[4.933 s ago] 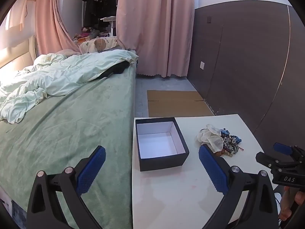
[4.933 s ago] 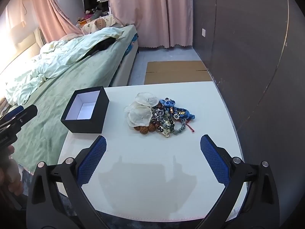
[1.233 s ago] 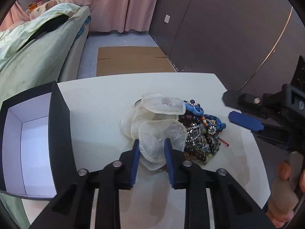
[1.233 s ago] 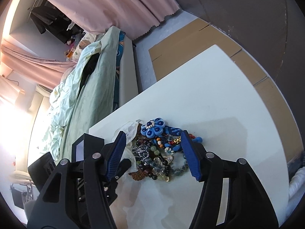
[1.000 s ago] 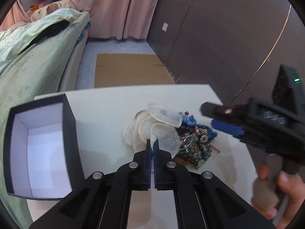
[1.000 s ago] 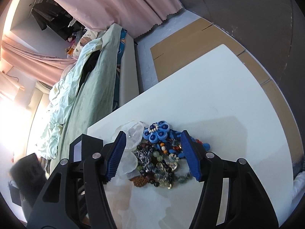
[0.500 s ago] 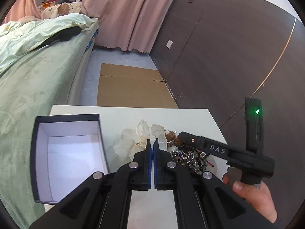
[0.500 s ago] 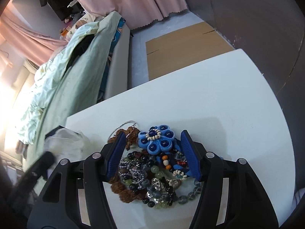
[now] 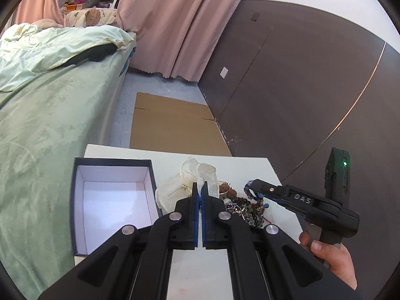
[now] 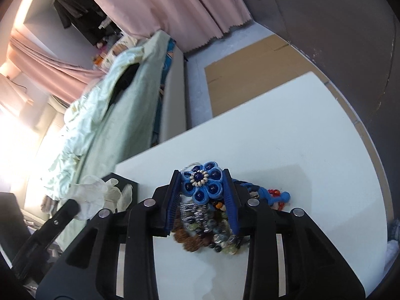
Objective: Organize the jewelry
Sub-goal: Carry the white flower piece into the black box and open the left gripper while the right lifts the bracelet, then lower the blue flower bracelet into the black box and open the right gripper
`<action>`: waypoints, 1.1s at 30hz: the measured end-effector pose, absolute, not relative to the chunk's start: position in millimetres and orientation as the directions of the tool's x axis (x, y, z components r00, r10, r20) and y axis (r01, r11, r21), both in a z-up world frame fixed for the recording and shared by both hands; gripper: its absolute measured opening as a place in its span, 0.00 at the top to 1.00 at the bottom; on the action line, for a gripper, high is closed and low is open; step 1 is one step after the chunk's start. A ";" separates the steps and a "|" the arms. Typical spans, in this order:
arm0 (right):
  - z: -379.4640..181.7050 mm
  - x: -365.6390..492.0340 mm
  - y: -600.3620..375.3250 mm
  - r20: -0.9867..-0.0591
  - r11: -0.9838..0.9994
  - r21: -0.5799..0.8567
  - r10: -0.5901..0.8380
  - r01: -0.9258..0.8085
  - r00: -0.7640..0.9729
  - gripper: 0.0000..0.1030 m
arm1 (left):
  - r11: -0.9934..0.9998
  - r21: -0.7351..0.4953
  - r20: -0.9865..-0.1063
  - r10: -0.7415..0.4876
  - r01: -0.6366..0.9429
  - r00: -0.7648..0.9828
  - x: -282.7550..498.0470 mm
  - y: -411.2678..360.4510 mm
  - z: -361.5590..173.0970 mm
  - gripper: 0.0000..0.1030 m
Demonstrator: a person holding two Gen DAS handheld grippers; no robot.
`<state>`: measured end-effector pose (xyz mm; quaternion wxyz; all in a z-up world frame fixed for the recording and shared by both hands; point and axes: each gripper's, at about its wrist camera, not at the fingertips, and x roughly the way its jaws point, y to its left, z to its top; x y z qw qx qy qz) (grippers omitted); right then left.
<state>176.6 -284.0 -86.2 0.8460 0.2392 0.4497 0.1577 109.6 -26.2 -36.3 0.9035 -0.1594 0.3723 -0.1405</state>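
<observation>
box: we see the black jewelry box [image 9: 75,200] open, white inside, at the table's [image 9: 250,165] left edge next to the bed [image 9: 50,125]; interior looks bare.
left gripper: our left gripper [image 9: 199,192] has its blue pads pressed together on a translucent organza pouch [image 9: 202,172]; the pouch bunches up above the fingertips, just right of the box.
pouches: more pale pouches [image 9: 170,187] hang or sit beside it; we can't tell whether they touch the table.
jewelry pile: beaded bracelets [image 9: 245,210] heaped on the table right of the pouches.
right gripper: our right gripper [image 10: 202,190] has its jaws partly apart, straddling a blue flower ornament [image 10: 202,182] atop the pile; pads sit just beside it, contact unclear, so we can't tell if it grips.
right hand: the hand [image 9: 332,257] holds that gripper's handle at far right.
</observation>
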 end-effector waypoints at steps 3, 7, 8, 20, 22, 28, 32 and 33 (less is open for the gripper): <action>-72.3 166.3 -285.6 -0.646 0.819 0.569 0.504 -0.078 0.574 0.67 | 0.908 -0.398 -0.608 -0.366 0.129 0.704 100.4 -17.4 -26.7 1.00; -51.2 149.9 -288.4 -0.586 0.796 0.593 0.531 -0.123 0.612 0.68 | 0.911 -0.395 -0.587 -0.352 0.121 0.729 87.9 -5.4 -15.2 1.00; -47.1 145.6 -288.4 -0.573 0.788 0.602 0.541 -0.133 0.616 0.68 | 0.912 -0.394 -0.583 -0.347 0.118 0.734 84.2 -1.8 -12.8 1.00; -11.1 114.6 -265.6 -0.494 0.763 0.602 0.587 -0.235 0.641 0.68 | 0.916 -0.399 -0.598 -0.295 0.043 0.745 73.6 32.1 -15.7 1.00; -10.3 113.6 -258.3 -0.491 0.759 0.602 0.596 -0.246 0.636 0.68 | 0.912 -0.408 -0.600 -0.300 0.039 0.742 78.1 34.7 -18.8 1.00; -10.5 111.9 -235.5 -0.472 0.735 0.616 0.632 -0.284 0.615 0.68 | 0.918 -0.397 -0.616 -0.278 0.014 0.737 83.3 40.2 -23.0 0.64; -11.0 111.0 -216.5 -0.455 0.711 0.629 0.665 -0.314 0.592 0.68 | 0.930 -0.367 -0.539 -0.214 0.001 0.814 69.3 48.5 -8.2 0.08; -11.6 111.6 -210.8 -0.453 0.705 0.632 0.672 -0.321 0.586 0.68 | 0.933 -0.359 -0.540 -0.211 0.004 0.815 68.7 50.2 -5.4 0.08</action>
